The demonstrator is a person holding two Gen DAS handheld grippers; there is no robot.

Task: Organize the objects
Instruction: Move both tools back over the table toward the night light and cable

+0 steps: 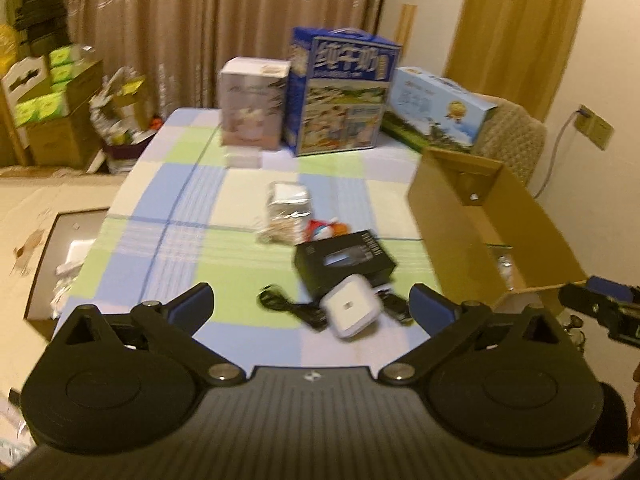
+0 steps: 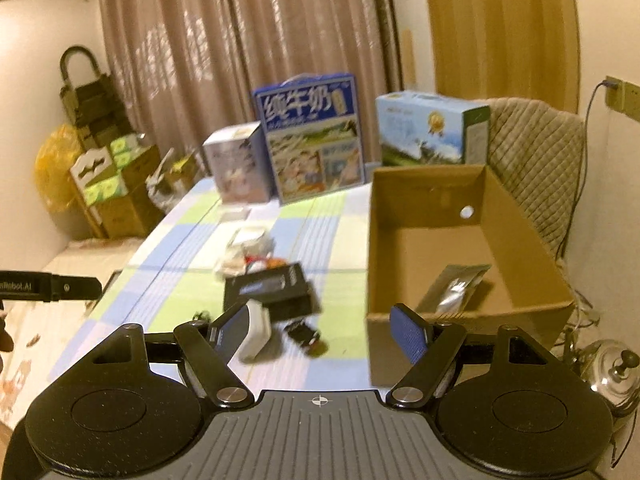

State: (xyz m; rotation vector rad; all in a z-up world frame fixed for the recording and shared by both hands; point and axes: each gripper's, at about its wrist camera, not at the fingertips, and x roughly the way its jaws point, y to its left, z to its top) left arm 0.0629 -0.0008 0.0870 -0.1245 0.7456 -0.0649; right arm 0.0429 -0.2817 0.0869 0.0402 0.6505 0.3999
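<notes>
both grippers hang spread and empty over the checked table, clutter by the box.

left gripper (image 1: pixel 312 300) has its jaws as wide as they go, nothing between the pads, above the white block (image 1: pixel 351 315) and the black cable (image 1: pixel 288 306). right gripper (image 2: pixel 324 330) stands apart too, holding nothing, near the front corner of the cardboard box (image 2: pixel 400 236). inside that box lies a silver pouch (image 2: pixel 458 288), flat on the floor of it. on the table (image 1: pixel 168 216), just left of the box, sits a black box (image 1: pixel 344 262), touching the white block in front of it. behind it, a small red and white toy (image 1: pixel 322 229) and a foil pack (image 1: pixel 288 200), close together. far end of the table: milk cartons (image 1: pixel 340 92) standing upright in a row. everything is a bit blurred.
</notes>
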